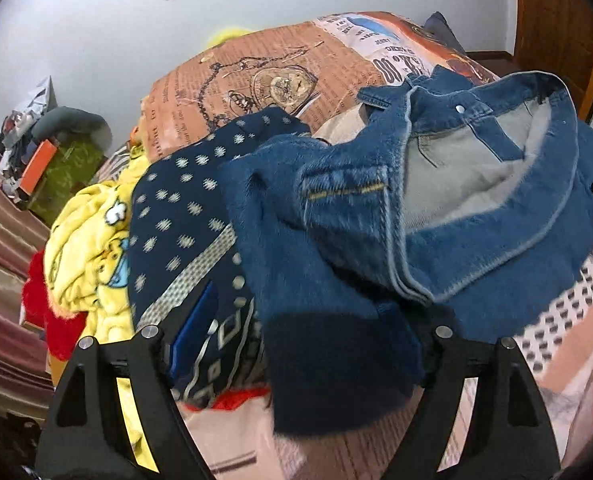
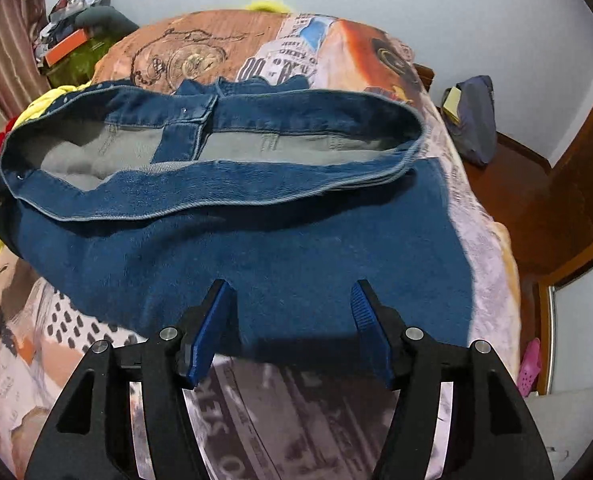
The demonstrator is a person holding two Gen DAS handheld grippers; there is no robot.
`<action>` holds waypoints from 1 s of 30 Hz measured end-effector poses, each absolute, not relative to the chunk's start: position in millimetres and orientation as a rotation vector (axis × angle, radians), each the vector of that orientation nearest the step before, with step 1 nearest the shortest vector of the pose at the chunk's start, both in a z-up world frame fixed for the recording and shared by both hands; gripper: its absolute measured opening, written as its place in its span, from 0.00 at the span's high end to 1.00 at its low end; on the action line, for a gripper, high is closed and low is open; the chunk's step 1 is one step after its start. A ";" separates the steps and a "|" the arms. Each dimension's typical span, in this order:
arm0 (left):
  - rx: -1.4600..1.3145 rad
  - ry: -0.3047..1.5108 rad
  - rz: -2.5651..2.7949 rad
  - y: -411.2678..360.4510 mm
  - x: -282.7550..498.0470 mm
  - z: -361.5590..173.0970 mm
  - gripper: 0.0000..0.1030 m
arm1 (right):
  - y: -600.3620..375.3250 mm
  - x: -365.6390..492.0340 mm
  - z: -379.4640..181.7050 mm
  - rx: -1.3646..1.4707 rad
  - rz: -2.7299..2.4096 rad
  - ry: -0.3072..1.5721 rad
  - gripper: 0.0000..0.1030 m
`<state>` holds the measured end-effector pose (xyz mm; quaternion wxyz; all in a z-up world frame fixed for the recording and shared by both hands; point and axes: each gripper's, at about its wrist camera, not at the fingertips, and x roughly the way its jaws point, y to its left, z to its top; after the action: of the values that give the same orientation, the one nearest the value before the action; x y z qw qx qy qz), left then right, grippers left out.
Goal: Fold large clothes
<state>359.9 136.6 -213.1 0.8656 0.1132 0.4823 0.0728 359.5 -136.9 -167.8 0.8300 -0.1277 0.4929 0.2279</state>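
Observation:
A pair of blue jeans (image 2: 280, 248) lies folded on the printed bedspread (image 2: 296, 420), with the open waistband (image 2: 216, 136) at the far side showing its grey inside. My right gripper (image 2: 292, 332) is open and empty, its blue pads (image 2: 208, 332) just over the jeans' near edge. In the left wrist view the jeans (image 1: 436, 208) are bunched, and a fold of them (image 1: 328, 344) hangs across my left gripper (image 1: 308, 336). One blue pad (image 1: 194, 328) shows at the left; the right finger is hidden behind the denim.
A pile of other clothes lies left of the jeans: a navy patterned garment (image 1: 184, 216), a yellow blanket (image 1: 92, 248) and something red (image 1: 52, 320). A cluttered stand (image 1: 44, 160) is by the wall. A wooden side table (image 2: 508, 184) with a grey bag (image 2: 474, 120) is right of the bed.

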 end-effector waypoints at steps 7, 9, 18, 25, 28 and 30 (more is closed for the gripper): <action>0.141 0.938 0.225 159.6 403.1 -200.4 0.20 | -95.7 408.0 -173.5 -0.289 0.512 1.055 0.43; 0.099 0.935 0.282 176.8 420.4 -198.2 0.18 | -86.9 429.6 -173.2 -0.253 0.506 1.053 0.43; -0.021 0.905 0.420 228.2 433.9 -189.3 0.18 | -82.7 488.8 -169.4 -0.038 0.370 1.036 0.43; -0.084 0.887 0.323 243.6 383.0 -166.2 0.18 | -105.2 443.7 -150.8 -0.073 0.431 0.999 0.43; -0.070 0.908 0.255 231.7 358.7 -166.5 0.18 | -119.5 426.9 -148.5 -0.145 0.416 0.981 0.43; -0.079 0.927 0.205 223.2 340.6 -168.5 0.18 | -134.9 412.1 -147.7 -0.184 0.398 0.972 0.43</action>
<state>340.6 223.2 -168.5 0.8887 -0.0381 0.4461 0.0988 412.1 -134.9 -147.7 0.8612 -0.0876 0.4632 0.1899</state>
